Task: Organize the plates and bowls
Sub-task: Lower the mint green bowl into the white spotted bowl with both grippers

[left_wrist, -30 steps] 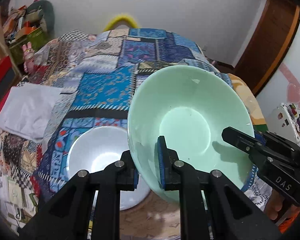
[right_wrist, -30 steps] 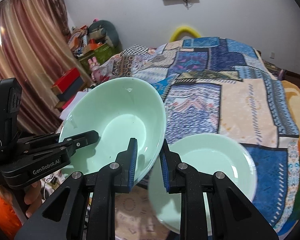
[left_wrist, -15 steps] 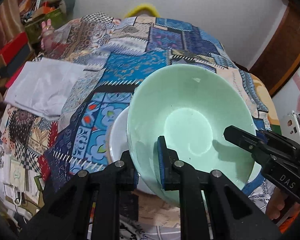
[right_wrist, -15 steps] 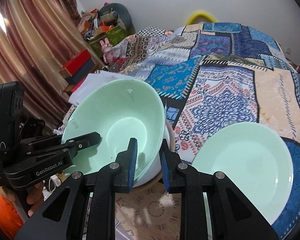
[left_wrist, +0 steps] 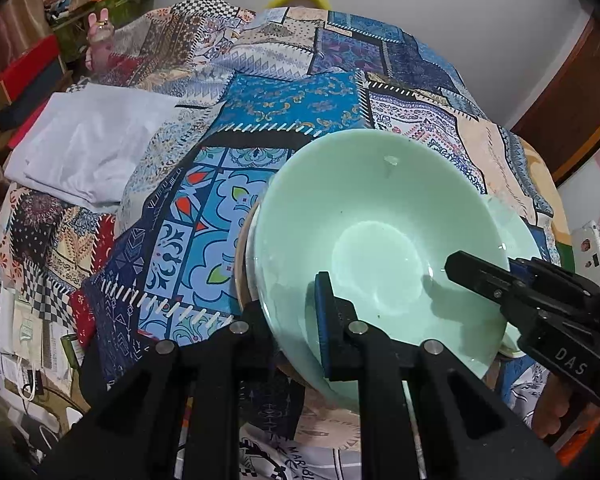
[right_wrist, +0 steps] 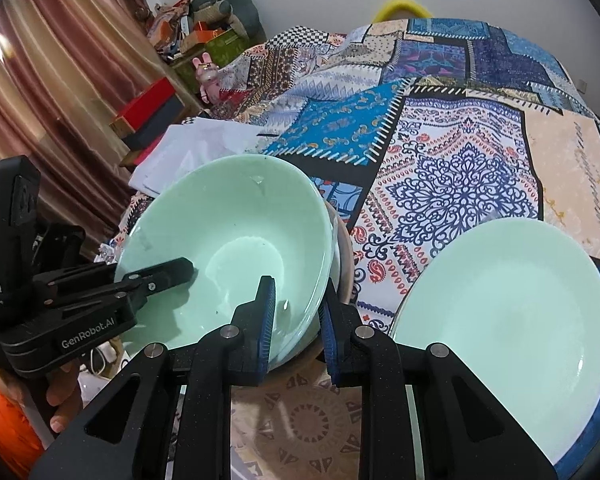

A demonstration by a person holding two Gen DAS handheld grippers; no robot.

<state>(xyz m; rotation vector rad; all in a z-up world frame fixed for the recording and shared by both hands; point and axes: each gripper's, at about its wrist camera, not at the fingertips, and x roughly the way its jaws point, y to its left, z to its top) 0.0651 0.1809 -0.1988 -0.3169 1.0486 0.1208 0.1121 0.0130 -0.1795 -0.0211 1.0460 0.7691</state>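
The green bowl [left_wrist: 380, 236] hangs between the two grippers, just above a white bowl [right_wrist: 337, 252] that sits on the quilt [left_wrist: 292, 108]; only a thin edge of the white one shows, at the green bowl's left side in the left view and at its right side in the right view. The left gripper [left_wrist: 296, 320] is clamped on the near-left rim, the right gripper [right_wrist: 296, 320] on the near-right rim, each with one finger inside and one outside. Both point steeply down. The bowl tilts a little, its far rim higher. To nest it, I think it must go straight down, centred over the white bowl. A green plate [right_wrist: 508, 328] lies to the right, apart from the bowls.
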